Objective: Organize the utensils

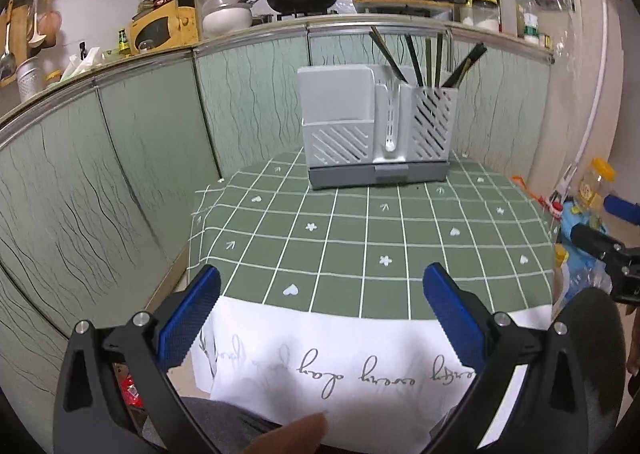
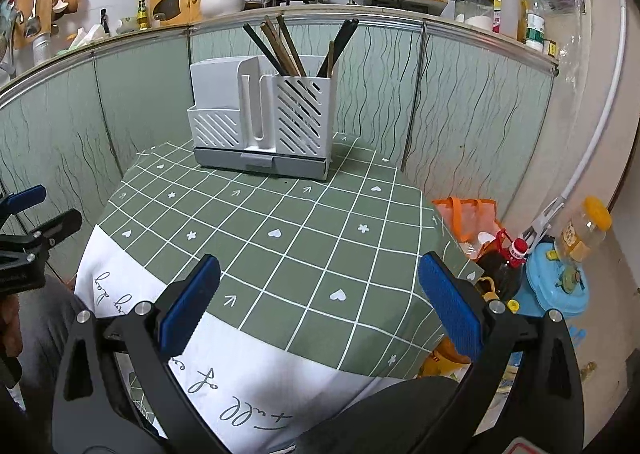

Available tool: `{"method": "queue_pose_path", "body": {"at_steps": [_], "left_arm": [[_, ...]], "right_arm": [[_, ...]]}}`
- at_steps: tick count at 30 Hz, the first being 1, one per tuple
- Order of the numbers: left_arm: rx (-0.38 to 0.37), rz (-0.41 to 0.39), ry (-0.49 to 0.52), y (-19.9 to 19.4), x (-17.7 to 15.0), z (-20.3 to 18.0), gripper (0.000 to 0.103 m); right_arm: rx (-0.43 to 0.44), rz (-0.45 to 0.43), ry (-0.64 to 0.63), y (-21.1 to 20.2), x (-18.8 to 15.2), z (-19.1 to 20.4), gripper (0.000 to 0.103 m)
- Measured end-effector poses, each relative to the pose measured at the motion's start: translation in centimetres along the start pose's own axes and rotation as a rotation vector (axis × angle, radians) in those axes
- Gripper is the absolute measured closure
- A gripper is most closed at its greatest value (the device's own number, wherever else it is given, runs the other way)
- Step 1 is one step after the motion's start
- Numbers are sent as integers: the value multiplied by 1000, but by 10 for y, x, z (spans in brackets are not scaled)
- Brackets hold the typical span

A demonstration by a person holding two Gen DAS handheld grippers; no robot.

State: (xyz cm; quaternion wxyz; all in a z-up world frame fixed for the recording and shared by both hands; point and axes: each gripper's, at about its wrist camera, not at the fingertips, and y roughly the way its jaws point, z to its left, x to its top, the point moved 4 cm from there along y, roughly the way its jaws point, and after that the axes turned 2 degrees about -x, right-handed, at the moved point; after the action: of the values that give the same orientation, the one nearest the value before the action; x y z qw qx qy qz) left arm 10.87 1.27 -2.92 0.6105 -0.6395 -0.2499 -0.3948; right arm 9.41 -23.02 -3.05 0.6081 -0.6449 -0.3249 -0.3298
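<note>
A grey-white utensil holder (image 1: pixel 376 125) stands at the far side of the green checked tablecloth (image 1: pixel 360 238). It also shows in the right wrist view (image 2: pixel 262 121). Several dark and brown chopsticks (image 1: pixel 424 57) stand upright in its right slotted compartment, and they also show in the right wrist view (image 2: pixel 288 49). My left gripper (image 1: pixel 320 290) is open and empty above the table's near edge. My right gripper (image 2: pixel 318 278) is open and empty, also above the near part of the table. No loose utensil lies on the cloth.
Green patterned cabinet panels (image 1: pixel 120 157) wall the table at the back and left. A counter (image 2: pixel 304 9) above holds pans, a bowl and bottles. Right of the table are an orange bag (image 2: pixel 468 213), a dark bottle (image 2: pixel 504 266) and a blue container (image 2: pixel 556 286).
</note>
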Motion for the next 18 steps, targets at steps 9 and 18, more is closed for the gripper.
{"method": "queue_pose_path", "body": {"at_steps": [9,18], "left_arm": [[-22,24,-10,3,-3,-4,4],[-30,24,-6,2,-3,-6,4]], "right_arm": [[4,5,14,0,-3,-2,8],[11,3,12,-2,-4,-1,8]]}}
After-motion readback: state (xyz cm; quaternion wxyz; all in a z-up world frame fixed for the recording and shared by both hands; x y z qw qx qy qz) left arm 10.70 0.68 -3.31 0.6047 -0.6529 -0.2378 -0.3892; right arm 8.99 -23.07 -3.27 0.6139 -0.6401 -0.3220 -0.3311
